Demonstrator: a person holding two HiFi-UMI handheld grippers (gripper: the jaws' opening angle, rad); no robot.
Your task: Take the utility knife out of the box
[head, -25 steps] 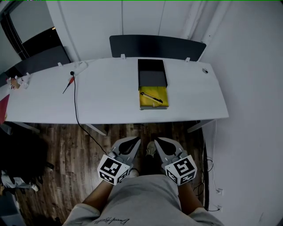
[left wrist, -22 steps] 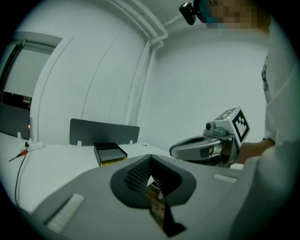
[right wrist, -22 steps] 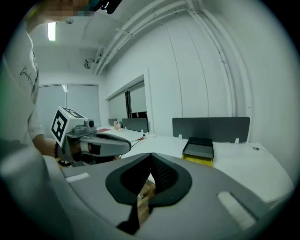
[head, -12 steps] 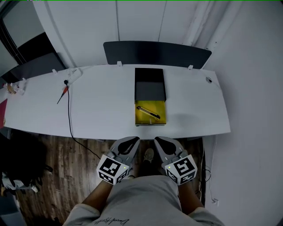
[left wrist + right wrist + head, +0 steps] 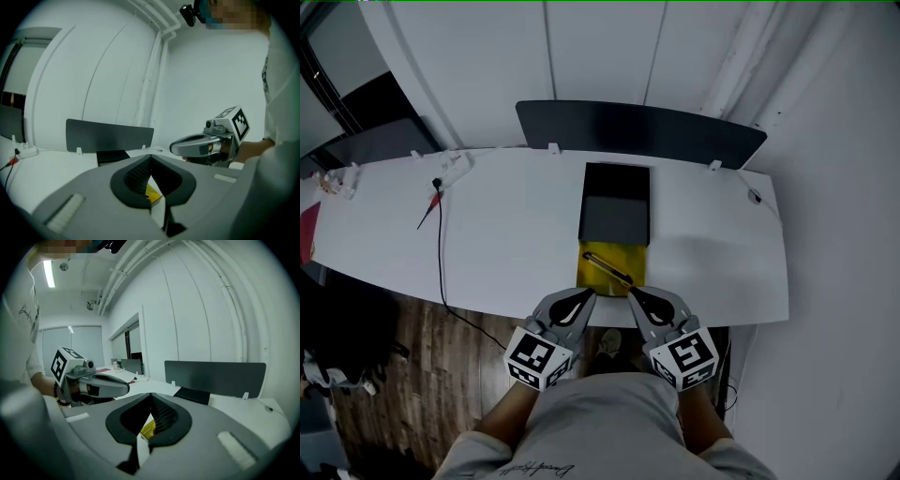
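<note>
So the box (image 5: 615, 211) sits in the middle of a smooth white worktop (image 5: 506, 244) with a curved front edge. It's a long rectangular thing: the far part is matte black, and the near part is a bright yellow tray (image 5: 623, 260) that reaches almost to the front edge. The utility knife (image 5: 607, 269) is in there, a slim dark stick lying diagonally across the yellow. Both grippers are down by the front edge and neither is touching anything. The left gripper (image 5: 584, 296) is just off the yellow tray's left corner and the right gripper (image 5: 634, 294) just off its right corner. Both have grey plastic shells that taper to a point, with ribbed black pads inside. Each gripper's own view shows its tips pressed together with nothing between them, just a sliver of yellow showing through the gap behind the tips. Each one carries a white cube with black square markers, the left cube (image 5: 534, 358) and the right cube (image 5: 689, 356). A dark flat divider panel (image 5: 637, 127) stands along the back of the worktop. Off to the left there's a white power strip (image 5: 455, 167), a thin red-handled tool (image 5: 429, 206) and a thin black cable (image 5: 441, 267) trailing off the front edge over a dark wood plank floor (image 5: 412, 375).
</note>
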